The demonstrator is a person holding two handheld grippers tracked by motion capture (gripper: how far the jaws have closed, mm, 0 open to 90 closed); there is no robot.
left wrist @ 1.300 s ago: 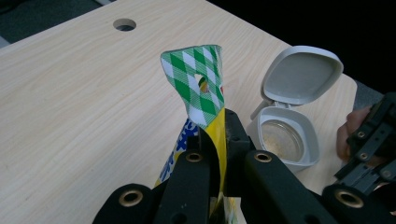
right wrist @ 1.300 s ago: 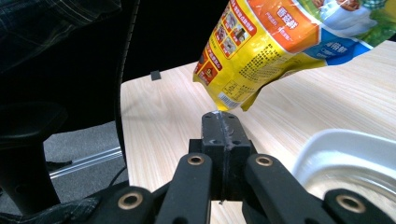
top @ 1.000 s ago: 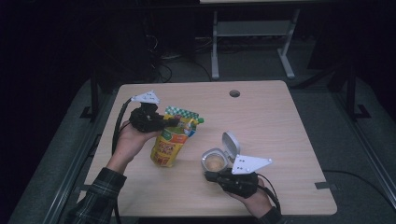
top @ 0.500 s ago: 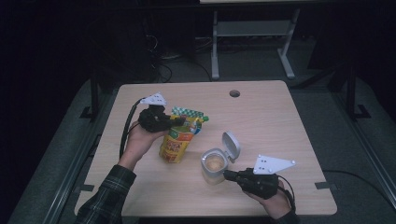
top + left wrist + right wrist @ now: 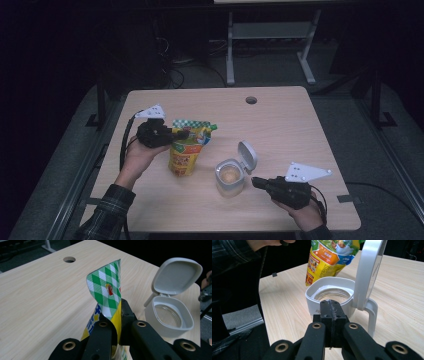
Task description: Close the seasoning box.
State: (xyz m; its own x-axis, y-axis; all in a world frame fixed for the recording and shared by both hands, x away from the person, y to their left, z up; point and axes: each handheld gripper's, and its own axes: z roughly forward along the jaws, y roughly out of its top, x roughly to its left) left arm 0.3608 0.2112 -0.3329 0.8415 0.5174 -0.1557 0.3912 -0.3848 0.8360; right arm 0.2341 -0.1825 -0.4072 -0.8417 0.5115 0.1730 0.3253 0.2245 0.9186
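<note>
On the wooden table [image 5: 280,120], the work in hand was the transfer of contents from a yellow pouch [image 5: 186,152] into a grey container [image 5: 230,176] with a hinged lid [image 5: 248,156].

Completed, as far as could be judged: the lid stood swung up and back on its hinge, leaving the container mouth exposed. The pouch was upright near the container, to its left in the high view, and apart from it. The left gripper [image 5: 176,134] had its jaws pinched on the pouch's green-checked top edge [image 5: 106,287], and in the left gripper view the film passed between the pressed pads. Whether the pouch mouth was already torn open could not be determined.

The right gripper [image 5: 256,182] lay low over the table just beside the container's right side, jaws pressed together with nothing between them. The right gripper view placed its tips close to the container wall [image 5: 312,303]; contact could not be confirmed.

Remaining, by judgement: bring the pouch over the container mouth, tip it, discharge the contents, then lower the lid. The container interior showed a light-coloured layer at the bottom, and its fill level could not be read.
</note>
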